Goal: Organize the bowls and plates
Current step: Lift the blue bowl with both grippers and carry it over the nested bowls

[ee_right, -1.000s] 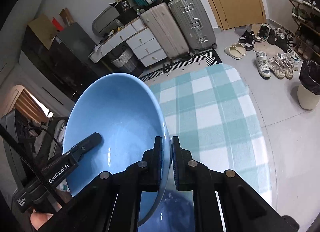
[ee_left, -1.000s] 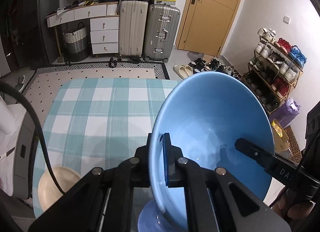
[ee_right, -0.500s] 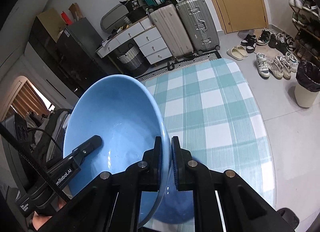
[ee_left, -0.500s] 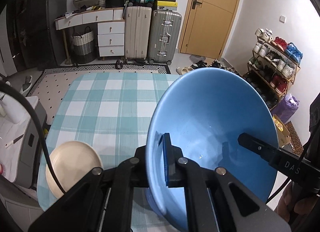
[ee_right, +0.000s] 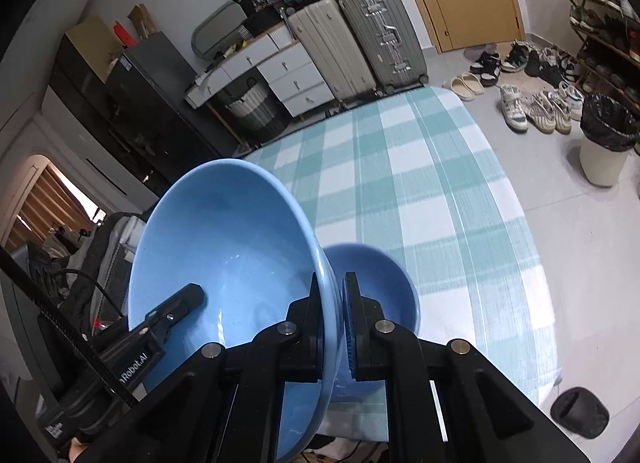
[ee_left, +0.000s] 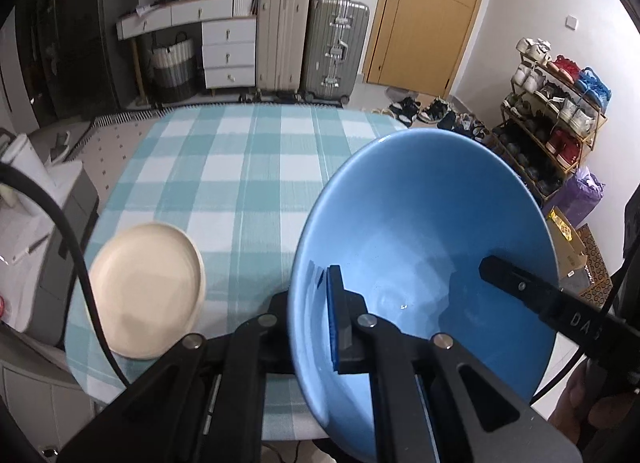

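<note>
A large blue bowl (ee_left: 424, 247) is held in the air above the near edge of the checked table (ee_left: 248, 167). My left gripper (ee_left: 316, 319) is shut on its left rim. My right gripper (ee_right: 332, 319) is shut on its right rim; the bowl (ee_right: 224, 247) fills the left of the right wrist view. A second, smaller blue bowl (ee_right: 376, 275) sits on the table below, just right of the held bowl. A cream plate (ee_left: 148, 283) lies on the table at the near left corner.
The table's near and right edges (ee_right: 536, 287) drop to the floor. Suitcases (ee_left: 312, 47), a white dresser (ee_left: 216, 43), a shoe rack (ee_left: 560, 111) and a bin (ee_right: 604, 143) stand beyond the table. A cable (ee_left: 68, 231) crosses the left view.
Both grippers have lifted the large blue bowl up and back. The smaller blue bowl below has come into view on the right, and the cream plate shows fully on the left.
</note>
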Tool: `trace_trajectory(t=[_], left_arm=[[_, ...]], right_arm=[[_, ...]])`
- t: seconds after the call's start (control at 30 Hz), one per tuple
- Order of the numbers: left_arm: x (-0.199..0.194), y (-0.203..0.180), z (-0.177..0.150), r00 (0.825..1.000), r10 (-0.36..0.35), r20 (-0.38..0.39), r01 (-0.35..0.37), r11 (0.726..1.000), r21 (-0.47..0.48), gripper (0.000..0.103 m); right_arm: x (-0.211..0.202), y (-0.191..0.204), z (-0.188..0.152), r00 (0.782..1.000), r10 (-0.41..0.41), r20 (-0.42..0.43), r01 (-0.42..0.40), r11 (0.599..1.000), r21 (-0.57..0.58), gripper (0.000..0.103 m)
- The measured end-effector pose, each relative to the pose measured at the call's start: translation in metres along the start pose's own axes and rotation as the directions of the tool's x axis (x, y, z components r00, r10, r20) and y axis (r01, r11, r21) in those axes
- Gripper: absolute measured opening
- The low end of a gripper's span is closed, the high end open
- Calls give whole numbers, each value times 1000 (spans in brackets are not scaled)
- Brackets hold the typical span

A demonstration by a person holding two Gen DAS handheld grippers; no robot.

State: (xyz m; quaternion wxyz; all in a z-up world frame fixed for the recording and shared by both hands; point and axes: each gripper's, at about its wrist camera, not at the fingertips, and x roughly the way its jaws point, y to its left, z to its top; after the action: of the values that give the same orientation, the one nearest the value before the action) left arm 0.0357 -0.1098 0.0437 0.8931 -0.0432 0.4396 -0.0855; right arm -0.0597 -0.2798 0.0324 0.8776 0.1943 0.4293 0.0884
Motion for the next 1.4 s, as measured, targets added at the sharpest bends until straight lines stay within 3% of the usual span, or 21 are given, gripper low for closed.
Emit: trace_trajectory(t=[0.43, 0.83, 1.27, 1.4], left_arm=[[55, 2, -15, 996, 7, -87, -7, 1000, 5, 6], [88, 8, -23, 991, 8, -131, -7, 1000, 7, 6], [97, 7, -25, 991, 3, -132, -3, 1000, 6, 7], [96, 9, -22, 988, -5, -153, 0, 999, -38, 7]], right_arm=[[52, -28, -13, 997, -52, -60, 53, 998, 16, 9], [87, -38, -14, 992, -108, -58, 106, 994, -32, 9], [95, -31, -20, 977, -211, -18, 206, 967, -150, 9], [93, -27, -21, 973, -230, 1, 227, 957, -180, 9]])
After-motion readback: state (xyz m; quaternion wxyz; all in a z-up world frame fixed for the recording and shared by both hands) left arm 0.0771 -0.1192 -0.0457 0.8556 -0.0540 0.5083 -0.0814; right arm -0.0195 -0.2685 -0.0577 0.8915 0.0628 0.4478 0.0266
